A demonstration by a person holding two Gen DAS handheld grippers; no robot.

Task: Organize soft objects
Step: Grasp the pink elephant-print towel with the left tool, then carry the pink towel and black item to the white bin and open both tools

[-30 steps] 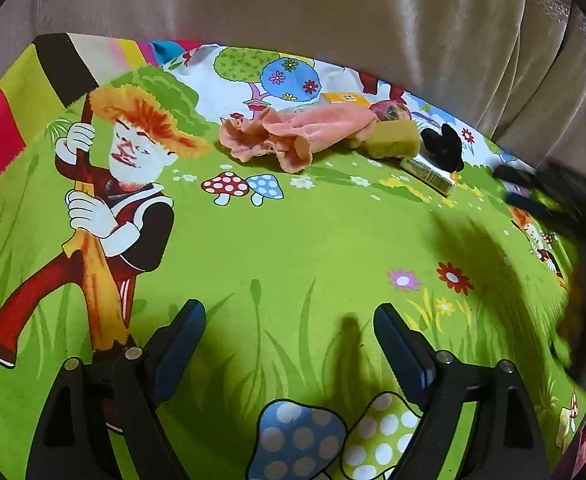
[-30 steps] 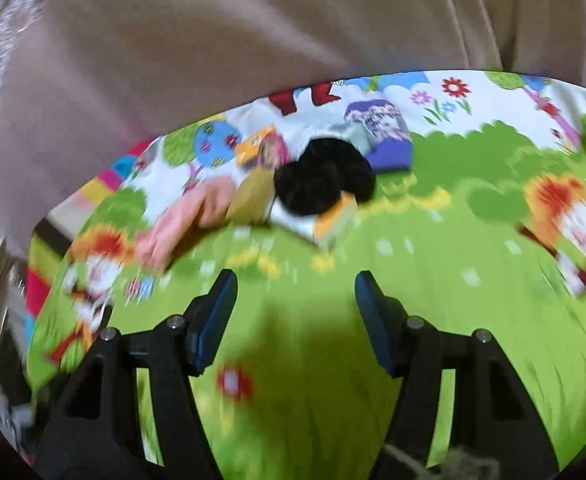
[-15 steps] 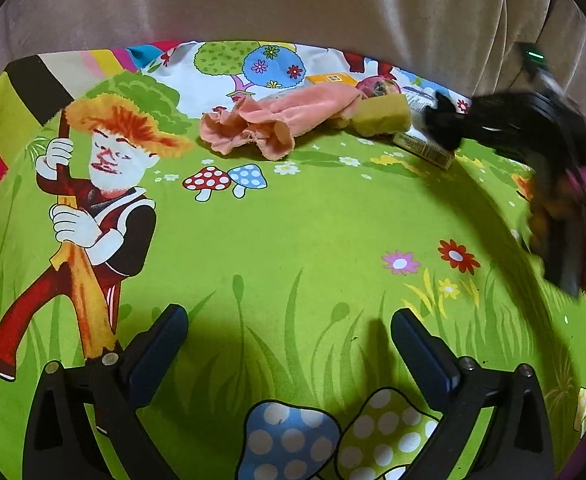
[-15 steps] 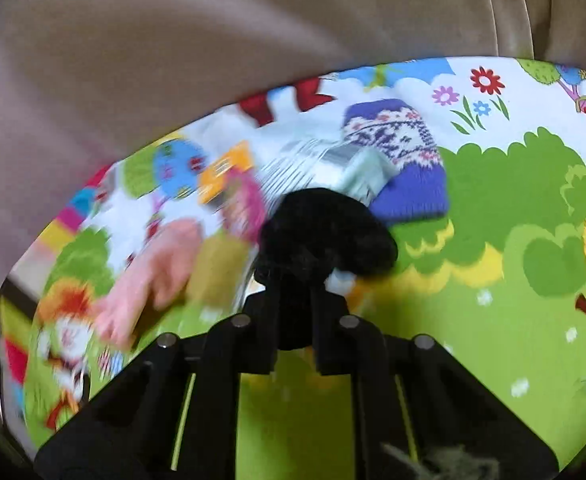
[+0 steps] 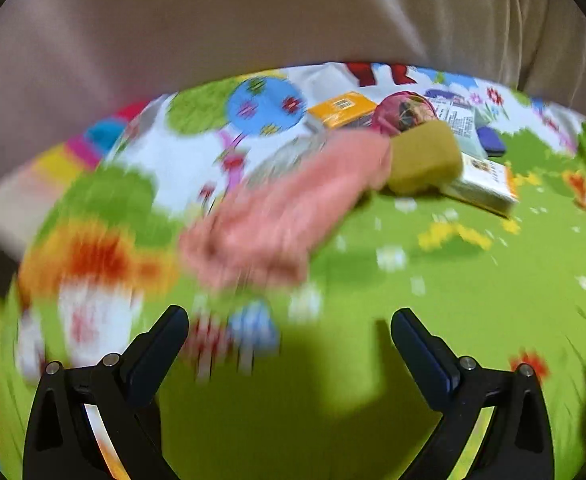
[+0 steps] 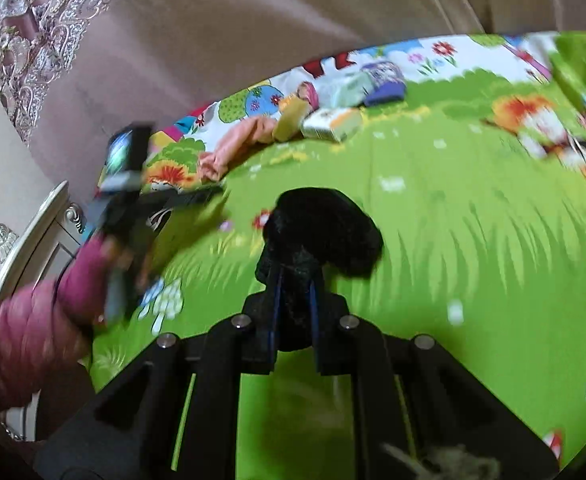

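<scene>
My right gripper is shut on a black fuzzy soft item and holds it above the green cartoon sheet. My left gripper is open and empty, pointing at a pink cloth that lies just beyond its fingertips. A yellow sponge lies against the right end of the cloth. In the right wrist view the pink cloth and the sponge lie far back, with a blue patterned sock further right.
A yellow box, a pink-red round item, a printed packet and a flat box lie around the sponge. A beige padded headboard stands behind. A white carved nightstand stands at the left.
My right gripper has lifted the black soft item away from the pile and pulled back. My left gripper has moved forward toward the pink cloth and stays open.
</scene>
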